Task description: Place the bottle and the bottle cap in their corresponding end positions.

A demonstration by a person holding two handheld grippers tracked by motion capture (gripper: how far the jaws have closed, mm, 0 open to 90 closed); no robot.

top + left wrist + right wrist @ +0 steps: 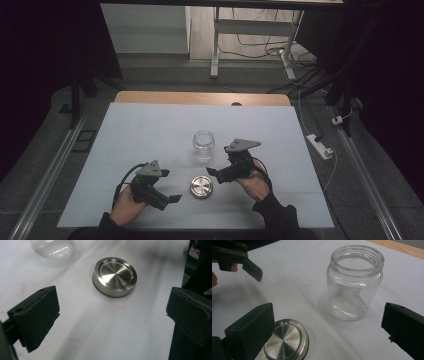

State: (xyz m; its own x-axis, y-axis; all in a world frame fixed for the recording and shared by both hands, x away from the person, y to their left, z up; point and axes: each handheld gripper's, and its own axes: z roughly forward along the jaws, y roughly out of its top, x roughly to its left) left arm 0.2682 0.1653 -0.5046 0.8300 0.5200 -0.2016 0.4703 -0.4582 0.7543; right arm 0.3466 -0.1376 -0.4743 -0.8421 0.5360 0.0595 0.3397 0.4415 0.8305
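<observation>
High view first: I take the steel lid (201,186) as my landmark, lying flat on the white table cover (150,130), rim up. Just beyond it stands the glass jar (203,145), upright and open-mouthed, close to the lid but apart from it. My left gripper (170,192) sits to the left of the lid, jaws spread and holding nothing (from the left gripper view the lid lies ahead of them, between the two, untouched). My right gripper (214,176) hovers at the lid's right, near the jar, jaws likewise spread wide; from the right gripper view the jar (355,282) stands ahead between them, the lid (284,341) partly behind one jaw.
</observation>
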